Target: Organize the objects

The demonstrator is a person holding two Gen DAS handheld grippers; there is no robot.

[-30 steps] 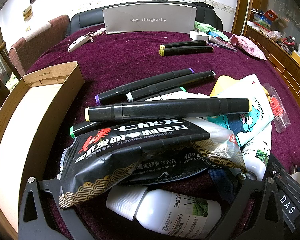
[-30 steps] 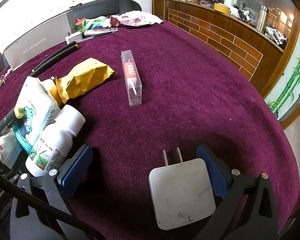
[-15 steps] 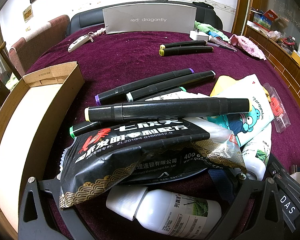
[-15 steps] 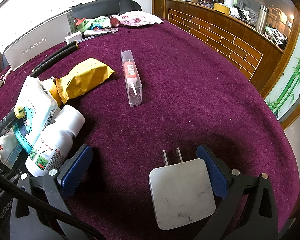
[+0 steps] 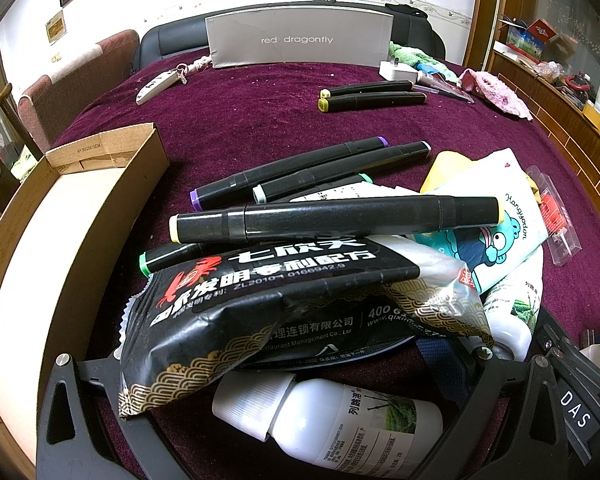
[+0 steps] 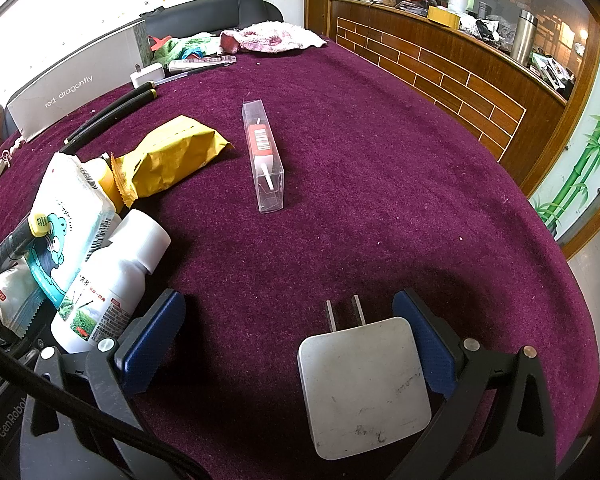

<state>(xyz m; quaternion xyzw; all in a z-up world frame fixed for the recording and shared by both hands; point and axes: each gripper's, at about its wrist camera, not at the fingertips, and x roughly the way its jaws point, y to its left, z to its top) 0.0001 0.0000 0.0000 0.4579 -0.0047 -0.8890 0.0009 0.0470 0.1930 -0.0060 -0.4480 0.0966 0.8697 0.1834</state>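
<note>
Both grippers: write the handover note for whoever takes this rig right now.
Left gripper: open, straddling a black crinkled snack packet and a white plastic bottle; grips nothing.
Right gripper: open, a flat white two-prong wall charger lies by its right finger, not clamped.
Shallow brown cardboard box at left: nothing visible inside.
Pile: black markers, cartoon tissue pack, yellow foil pouch. Clear plastic case lies apart; two more markers far back.
Done: nothing boxed. Left: everything.
</note>
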